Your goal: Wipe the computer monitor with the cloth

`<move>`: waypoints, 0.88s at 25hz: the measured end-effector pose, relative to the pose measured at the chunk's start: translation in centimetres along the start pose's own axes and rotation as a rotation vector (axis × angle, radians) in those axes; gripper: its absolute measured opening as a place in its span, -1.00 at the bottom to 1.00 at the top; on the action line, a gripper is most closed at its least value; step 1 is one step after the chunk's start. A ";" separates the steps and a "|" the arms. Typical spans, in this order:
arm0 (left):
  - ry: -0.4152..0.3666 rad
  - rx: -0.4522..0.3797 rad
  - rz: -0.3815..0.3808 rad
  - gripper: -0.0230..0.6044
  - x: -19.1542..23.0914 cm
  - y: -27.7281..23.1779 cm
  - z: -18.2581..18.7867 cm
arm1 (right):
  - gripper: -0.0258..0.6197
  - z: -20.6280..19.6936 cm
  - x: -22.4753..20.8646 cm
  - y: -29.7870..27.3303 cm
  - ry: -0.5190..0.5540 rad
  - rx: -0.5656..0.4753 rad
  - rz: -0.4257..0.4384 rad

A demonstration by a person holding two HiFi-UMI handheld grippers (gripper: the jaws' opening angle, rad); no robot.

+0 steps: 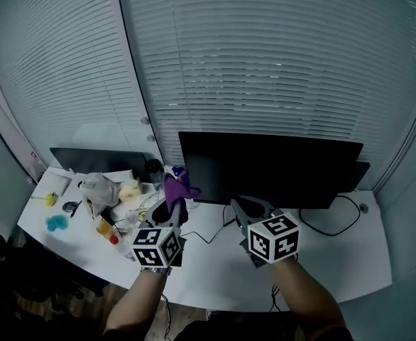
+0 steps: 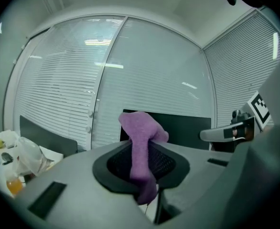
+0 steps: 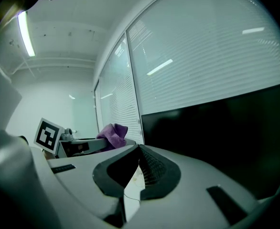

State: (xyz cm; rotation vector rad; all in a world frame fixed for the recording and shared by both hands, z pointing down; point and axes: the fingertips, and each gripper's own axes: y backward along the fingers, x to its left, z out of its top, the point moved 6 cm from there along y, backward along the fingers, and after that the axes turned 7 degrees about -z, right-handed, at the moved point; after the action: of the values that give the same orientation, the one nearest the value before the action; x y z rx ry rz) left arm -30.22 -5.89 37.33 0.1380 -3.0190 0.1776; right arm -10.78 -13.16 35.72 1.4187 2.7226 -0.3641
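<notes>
Closest to us, two forearms reach out over the white desk [image 1: 336,261], each hand carrying a gripper with its marker cube uppermost. The left gripper [image 1: 174,208] has its jaws closed on the purple cloth [image 2: 141,142]. The fabric runs up through the pinch as a narrow band, its bunched top rises above the jaw tips and a short end hangs below them. The right gripper [image 3: 139,149] is just beside it at about the same height. Its jaws are drawn together at the tips and hold nothing, and we see only a sliver of the desk through the slit between them. To the left on the desk lie a crumpled plastic bag [image 1: 98,189], small orange bottles [image 1: 106,227] and other bits we cannot make out. Beyond the grippers stands the dark computer monitor [image 1: 272,165]. The cloth is raised in front of its lower left corner, and we cannot tell whether it touches the screen. A black cable [image 1: 329,227] loops on the desk at the monitor's right. A second dark screen [image 1: 98,160] stands farther left, and white blinds [image 1: 265,62] fill the wall behind everything.
</notes>
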 end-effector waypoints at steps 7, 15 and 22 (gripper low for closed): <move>-0.016 -0.019 -0.002 -0.71 4.2 -5.1 2.5 | -0.85 2.3 -1.1 -5.2 0.027 -0.013 -0.005; -0.067 -0.062 -0.022 -0.71 7.9 -9.4 6.4 | -0.85 3.2 -1.8 -8.4 0.049 0.000 -0.037; -0.112 -0.094 -0.061 -0.70 8.4 -11.9 9.3 | -0.85 4.3 -2.4 -9.3 0.058 -0.002 -0.082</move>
State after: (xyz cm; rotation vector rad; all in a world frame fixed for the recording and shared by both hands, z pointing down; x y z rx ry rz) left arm -38.41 -19.50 30.44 0.2387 -3.1220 0.0227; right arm -17.24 -21.16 33.66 1.3415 2.8327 -0.3295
